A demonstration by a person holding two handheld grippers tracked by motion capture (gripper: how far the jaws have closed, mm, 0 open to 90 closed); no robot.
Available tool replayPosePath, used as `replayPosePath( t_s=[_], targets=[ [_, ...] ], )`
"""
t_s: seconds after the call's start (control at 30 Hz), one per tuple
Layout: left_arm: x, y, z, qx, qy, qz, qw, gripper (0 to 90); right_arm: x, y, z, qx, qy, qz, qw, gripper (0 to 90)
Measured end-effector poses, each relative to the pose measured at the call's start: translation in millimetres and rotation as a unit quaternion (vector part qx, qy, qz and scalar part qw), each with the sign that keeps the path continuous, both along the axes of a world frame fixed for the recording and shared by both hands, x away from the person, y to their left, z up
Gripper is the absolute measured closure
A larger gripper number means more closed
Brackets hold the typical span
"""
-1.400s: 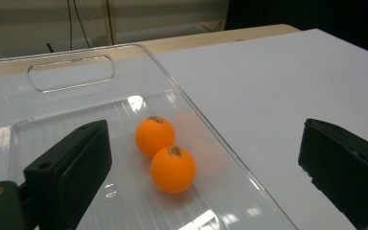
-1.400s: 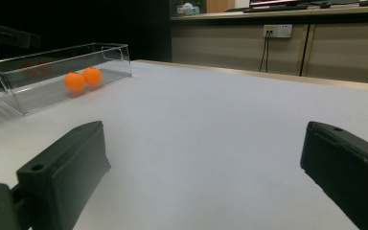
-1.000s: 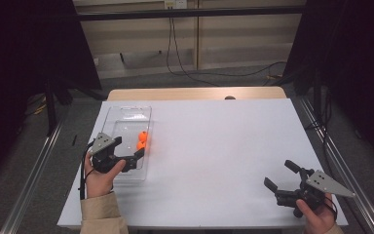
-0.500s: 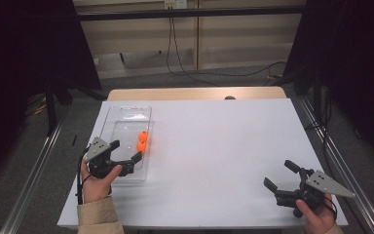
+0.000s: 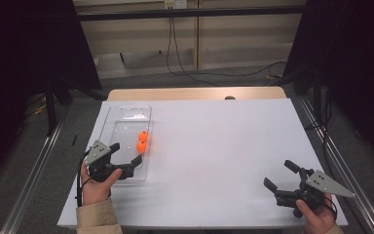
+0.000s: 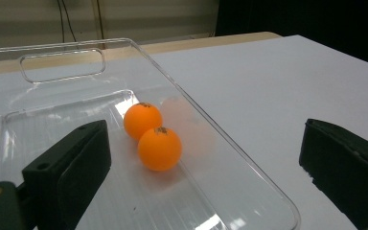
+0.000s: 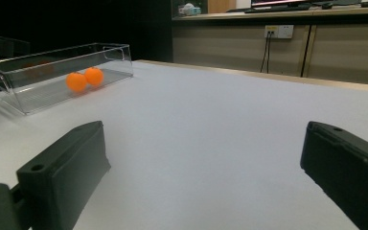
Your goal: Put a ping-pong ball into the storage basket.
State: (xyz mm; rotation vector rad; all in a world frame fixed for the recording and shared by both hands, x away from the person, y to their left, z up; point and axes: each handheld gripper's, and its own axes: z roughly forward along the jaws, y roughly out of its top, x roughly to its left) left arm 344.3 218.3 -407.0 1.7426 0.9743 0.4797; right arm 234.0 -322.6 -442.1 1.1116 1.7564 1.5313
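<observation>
High view: I hold the left tongs (image 5: 126, 157) at the near end of the clear rectangular plastic tray (image 5: 112, 127), w/ jaws spread wide and nothing between them. Two small round orange balls (image 5: 142, 141) sit touching each other inside the tray, against its right wall, approx. mid-length, just beyond the jaw tips. The tray lies lengthwise on the left part of the white-topped counter (image 5: 224, 146), handle cutout at the far end.

Left gripper view: one jaw hangs over the tray floor, the other outside the tray's right wall over the counter; the balls lie between and ahead of them.

My right tongs (image 5: 281, 175) rest near the counter's front right corner, well apart from the tray, jaws likewise wide apart and empty. Right gripper view: the tray and balls are far off at upper left.
</observation>
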Motion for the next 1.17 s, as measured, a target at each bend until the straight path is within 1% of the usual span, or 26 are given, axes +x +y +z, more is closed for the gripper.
replayPosePath(
  t_s=[0.1, 0.17, 0.3, 0.4, 0.5, 0.57, 0.7, 0.8, 0.9, 0.93, 1.0, 1.07, 1.13, 1.17],
  targets=[
    [-1.0, 0.5, 0.5, -0.005, -0.003, -0.002, 1.0, 3.8, -0.2, 0.1, 0.2, 0.002, 0.0, -0.001, 1.0, 1.7],
    [-2.1, 1.5, 0.5, -0.004, -0.006, -0.002, 1.0, 3.8, 0.0, -0.3, 0.0, 0.0, 0.0, -0.001, 1.0, 1.7],
    [-4.1, 3.7, -1.5, -0.009, -0.004, -0.001, 0.9999, 3.8, -0.1, 0.1, 0.0, 0.0, 0.0, 0.0, 1.0, 1.7],
    [-4.8, 5.3, -4.1, -0.008, -0.003, -0.002, 1.0, 3.8, 0.0, 0.4, -0.1, -0.001, -0.001, 0.001, 1.0, 1.7],
    [-6.2, 5.4, -5.4, -0.013, -0.003, -0.003, 0.9999, 3.7, -0.1, 0.7, 0.1, 0.001, -0.001, 0.0, 1.0, 1.7],
    [-6.9, 5.7, -6.1, -0.009, -0.003, -0.007, 0.9999, 3.7, -0.1, 0.6, 0.1, 0.001, -0.001, -0.001, 1.0, 1.7],
    [-9.5, 7.0, -8.4, -0.01, -0.003, -0.005, 0.9999, 3.7, 0.2, -0.4, -0.2, 0.0, 0.0, -0.001, 1.0, 1.7],
    [-13.8, 7.9, -9.5, -0.018, -0.007, -0.003, 0.9998, 3.7, 0.1, -0.2, -0.2, -0.002, -0.001, -0.001, 1.0, 1.7],
    [-17.0, 9.4, -10.7, -0.016, -0.009, -0.006, 0.9998, 3.7, 0.2, 0.4, -0.2, -0.003, -0.002, 0.001, 1.0, 1.7],
    [-17.9, 9.4, -11.1, -0.019, -0.008, -0.004, 0.9998, 3.7, 0.2, 0.6, -0.2, -0.003, -0.001, 0.001, 1.0, 1.7],
    [-19.0, 10.3, -11.3, -0.019, -0.01, -0.003, 0.9998, 3.7, 0.4, 0.8, -0.2, -0.003, -0.001, 0.001, 1.0, 1.7],
    [-19.5, 10.7, -11.2, -0.023, -0.013, -0.001, 0.9997, 3.7, 0.5, 1.2, -0.3, -0.004, -0.001, 0.0, 1.0, 1.7],
    [-19.4, 10.9, -11.2, -0.022, -0.015, -0.001, 0.9996, 3.6, 0.6, 1.6, -0.4, -0.002, 0.0, 0.0, 1.0, 1.7],
    [-19.2, 10.8, -11.3, -0.02, -0.015, -0.001, 0.9997, 3.5, 0.6, 1.2, -0.7, -0.006, 0.0, 0.002, 1.0, 1.7]
  ],
)
